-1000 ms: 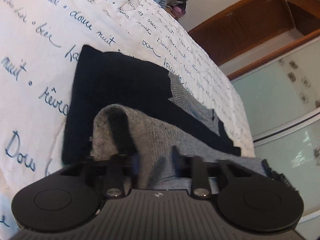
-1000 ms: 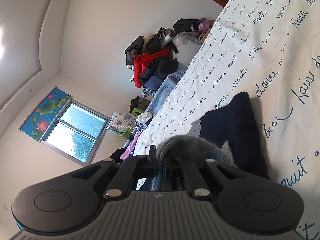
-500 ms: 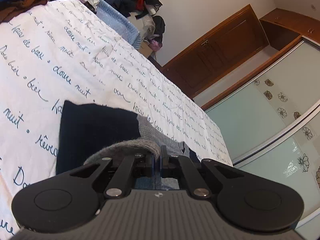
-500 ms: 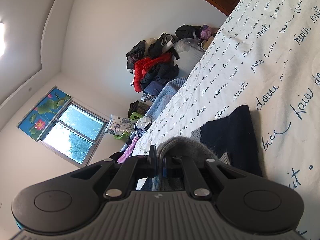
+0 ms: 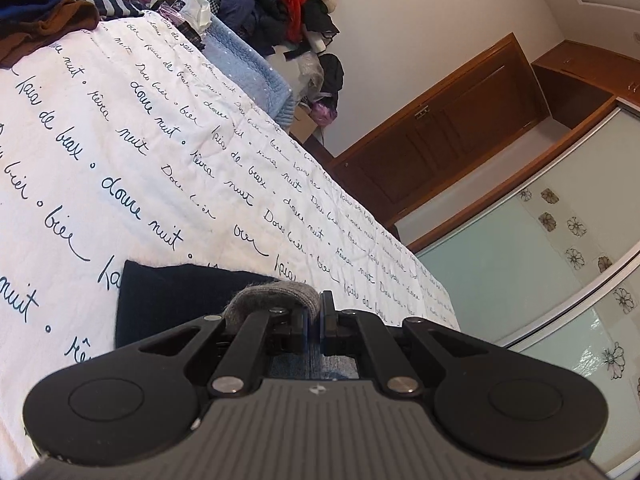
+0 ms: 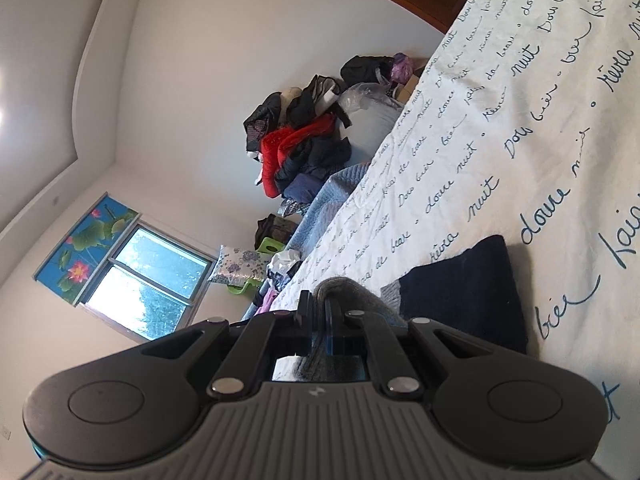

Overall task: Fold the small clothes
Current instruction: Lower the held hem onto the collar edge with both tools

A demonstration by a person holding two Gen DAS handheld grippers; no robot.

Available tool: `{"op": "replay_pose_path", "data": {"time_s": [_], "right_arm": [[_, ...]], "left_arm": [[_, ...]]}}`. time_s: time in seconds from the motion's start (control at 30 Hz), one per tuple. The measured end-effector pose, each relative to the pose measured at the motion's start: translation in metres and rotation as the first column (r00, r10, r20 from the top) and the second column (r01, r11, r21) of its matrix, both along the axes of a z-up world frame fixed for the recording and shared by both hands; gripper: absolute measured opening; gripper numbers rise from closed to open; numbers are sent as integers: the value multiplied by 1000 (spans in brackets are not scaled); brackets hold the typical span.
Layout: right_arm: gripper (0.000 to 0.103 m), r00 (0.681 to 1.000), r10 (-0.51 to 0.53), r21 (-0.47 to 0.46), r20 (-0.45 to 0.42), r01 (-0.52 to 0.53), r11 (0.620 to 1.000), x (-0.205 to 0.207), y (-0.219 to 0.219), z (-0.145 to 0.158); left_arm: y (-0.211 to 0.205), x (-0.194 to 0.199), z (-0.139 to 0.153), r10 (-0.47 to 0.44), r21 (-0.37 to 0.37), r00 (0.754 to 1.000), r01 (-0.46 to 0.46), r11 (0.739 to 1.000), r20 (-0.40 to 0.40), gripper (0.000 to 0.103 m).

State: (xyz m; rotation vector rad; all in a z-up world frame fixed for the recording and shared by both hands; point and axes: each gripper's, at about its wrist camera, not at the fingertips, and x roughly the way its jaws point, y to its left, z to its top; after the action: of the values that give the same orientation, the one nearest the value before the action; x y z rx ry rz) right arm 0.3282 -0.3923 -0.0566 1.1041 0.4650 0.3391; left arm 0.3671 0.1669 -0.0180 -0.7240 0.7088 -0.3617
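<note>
A small knit garment, navy with a grey part, lies on the white bedspread with blue script. In the left wrist view its navy part (image 5: 168, 296) lies flat ahead and a grey knit fold (image 5: 276, 294) bulges over my left gripper (image 5: 314, 320), which is shut on it. In the right wrist view the navy part (image 6: 472, 288) lies to the right, and my right gripper (image 6: 318, 320) is shut on another grey fold (image 6: 344, 292). Both folds are lifted off the bed.
The bedspread (image 5: 120, 168) stretches ahead. A pile of clothes (image 5: 276, 4) sits at the far end, also in the right wrist view (image 6: 300, 144). A blue blanket (image 5: 244, 64), a wooden door (image 5: 452, 128), glass wardrobe doors (image 5: 520, 264) and a window (image 6: 148, 284) surround the bed.
Both grippers have risen and tilted up with the grey fabric held. The left gripper, open a second ago, has shut on the grey fold; less of the garment shows now.
</note>
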Motion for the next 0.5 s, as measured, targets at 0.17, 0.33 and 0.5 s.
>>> {"op": "replay_pose_path", "data": {"time_s": [0.17,0.33,0.5], "right_arm": [[6,999,-7,-29,-41,6,1000,10,2,-11],[6,998,-44,-15,-52,43,999,21,-6,-19],[6,995,-66,2,-76,67,998,36,-10,-28]], "left_arm": [[-7,10,-8,-7,25,1000,7,1000,-17,5],[-6,25,-11,6,25,1000,-6,1000,-27,5],[-9,46,-16,23,24,999,-22,999,-34,5]]}}
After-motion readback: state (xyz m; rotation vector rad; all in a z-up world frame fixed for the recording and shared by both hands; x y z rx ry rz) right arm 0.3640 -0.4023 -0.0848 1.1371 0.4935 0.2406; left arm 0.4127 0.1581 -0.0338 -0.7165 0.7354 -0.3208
